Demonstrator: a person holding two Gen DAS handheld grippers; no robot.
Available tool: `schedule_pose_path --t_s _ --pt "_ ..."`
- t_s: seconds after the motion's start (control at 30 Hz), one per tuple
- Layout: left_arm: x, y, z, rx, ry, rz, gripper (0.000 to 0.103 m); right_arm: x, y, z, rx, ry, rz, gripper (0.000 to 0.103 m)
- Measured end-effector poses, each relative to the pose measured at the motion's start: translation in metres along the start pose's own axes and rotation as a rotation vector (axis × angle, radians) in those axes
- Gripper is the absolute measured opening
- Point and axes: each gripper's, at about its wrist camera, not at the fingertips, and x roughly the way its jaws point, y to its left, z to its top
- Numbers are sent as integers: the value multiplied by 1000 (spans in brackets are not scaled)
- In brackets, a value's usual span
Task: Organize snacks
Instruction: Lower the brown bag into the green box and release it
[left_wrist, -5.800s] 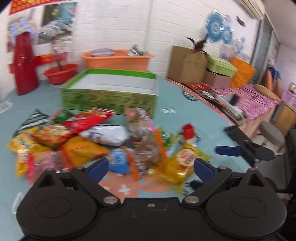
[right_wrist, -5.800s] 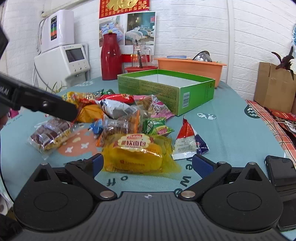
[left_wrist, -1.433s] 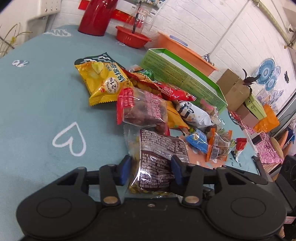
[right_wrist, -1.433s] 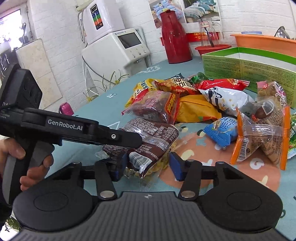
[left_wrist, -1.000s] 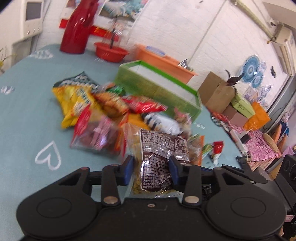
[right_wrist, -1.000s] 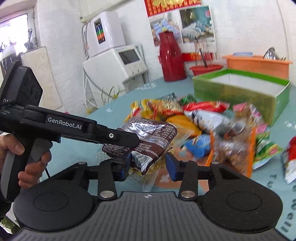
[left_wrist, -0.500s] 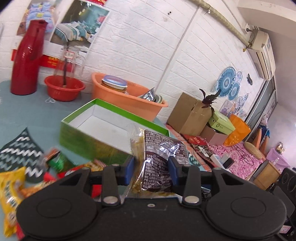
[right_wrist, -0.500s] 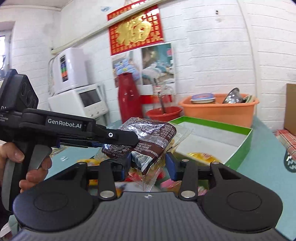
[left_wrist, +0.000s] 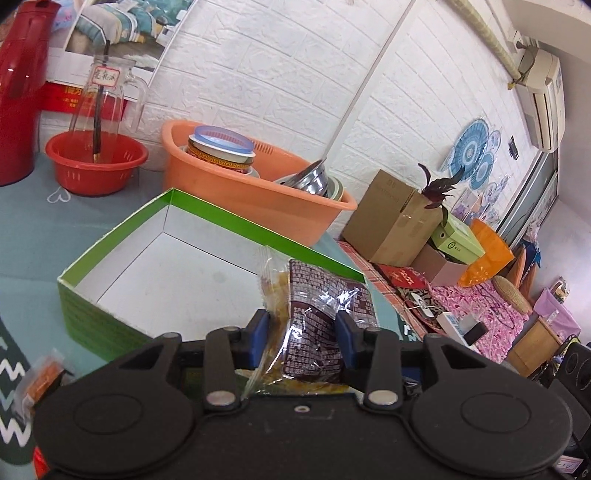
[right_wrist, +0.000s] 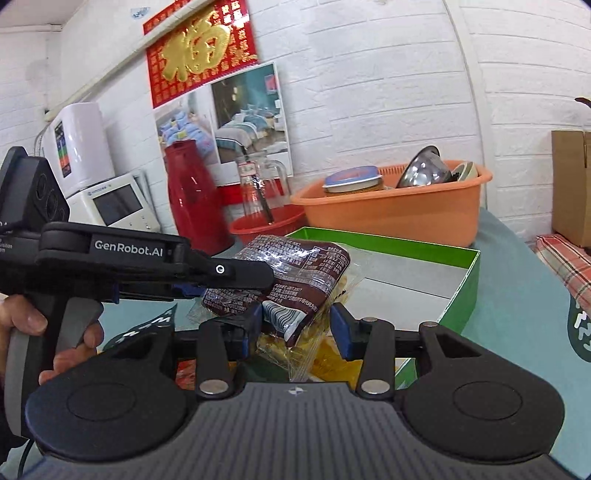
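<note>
Left wrist: both tools (left_wrist: 301, 334) (right_wrist: 295, 328) clench brown snack packet (left_wrist: 321, 317) over green box (left_wrist: 110, 254).

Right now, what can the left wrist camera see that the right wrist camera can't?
Only the left wrist view shows the air conditioner, the blue wall fans and the pink cloth. Only the right wrist view shows the red banner, the white machine and a hand holding the left tool. Both show the brown snack bag, green box and orange tub.
</note>
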Motion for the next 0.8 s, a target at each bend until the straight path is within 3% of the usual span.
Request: schedule_pose_path --t_s 0.07,0.13,0.17,0.2,0.23,0.5,0.8 --pt "8 4 3 -1 5 6 61 7 -4 1 8 4 -7 71" --pt "12 7 3 -9 11 21 80 13 -7 0 7 13 -23 81" --pt "13 8 3 -16 10 37 103 18 -6 0 -7 24 -44 83" --pt "12 8 1 -20 0 53 103 19 -4 -1 -30 30 -68 99" --pt "9 8 -1 -22 -17 63 103 19 -2 -3 -51 30 -82 103" --pt "-27 -5 -2 -1 -53 86 103 -12 14 -1 -128 -37 -89 103" --pt "-102 -30 -22 6 -74 129 103 -81 54 -2 -159 -95 -34 103"
